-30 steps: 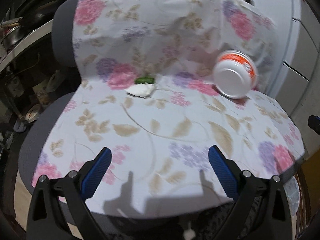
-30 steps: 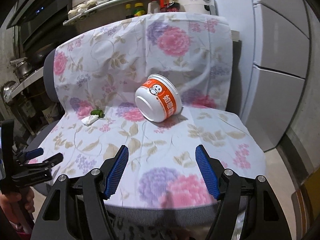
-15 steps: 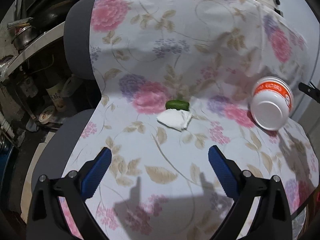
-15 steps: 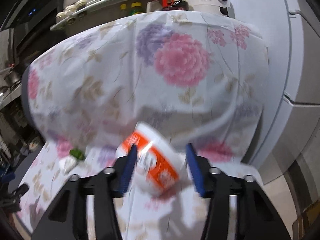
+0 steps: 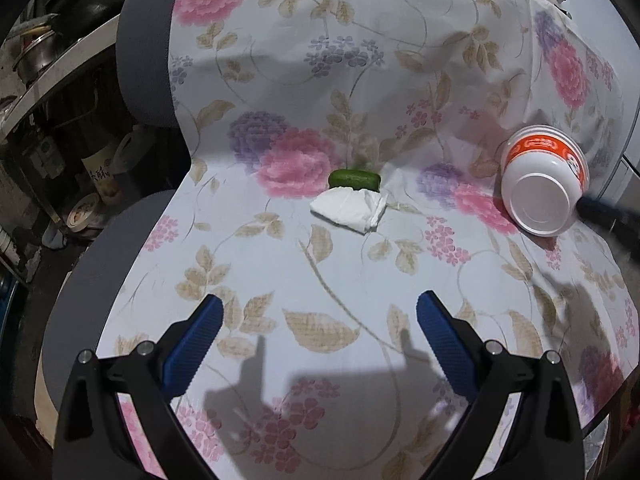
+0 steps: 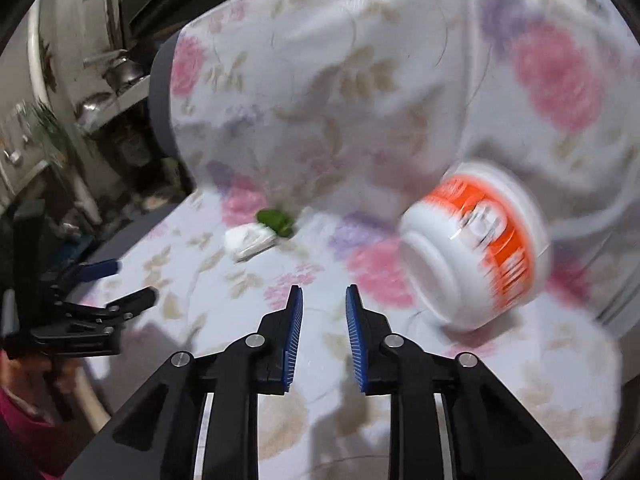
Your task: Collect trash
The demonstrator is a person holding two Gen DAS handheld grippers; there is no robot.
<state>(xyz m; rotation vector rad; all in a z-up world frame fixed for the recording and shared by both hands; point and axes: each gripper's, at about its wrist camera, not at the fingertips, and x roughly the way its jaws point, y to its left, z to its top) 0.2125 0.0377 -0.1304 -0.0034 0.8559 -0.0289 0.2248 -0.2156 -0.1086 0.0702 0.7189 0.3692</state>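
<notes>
On the flower-patterned cloth over a chair seat lie a crumpled white tissue (image 5: 350,209) (image 6: 248,240) and, touching its far side, a small green piece (image 5: 354,179) (image 6: 276,220). An orange-and-white paper bowl (image 5: 542,188) (image 6: 472,248) lies on its side at the right, bottom toward me. My left gripper (image 5: 319,300) (image 6: 136,279) hangs open above the seat's front, well short of the tissue. My right gripper (image 6: 324,290) has narrow jaws that are closing with nothing between them; the bowl lies just right of them. The right wrist view is blurred.
The grey chair (image 5: 144,60) shows at the cloth's left edge. A shelf with metal pots (image 5: 36,56) and jars on the floor (image 5: 100,176) crowd the left side. White cabinet fronts (image 5: 628,168) stand at the right. A hand (image 6: 24,364) holds the left gripper.
The right jaws have narrowed a lot. The bowl stood between them half a second ago and now lies to their right. The left gripper has come closer to the tissue.
</notes>
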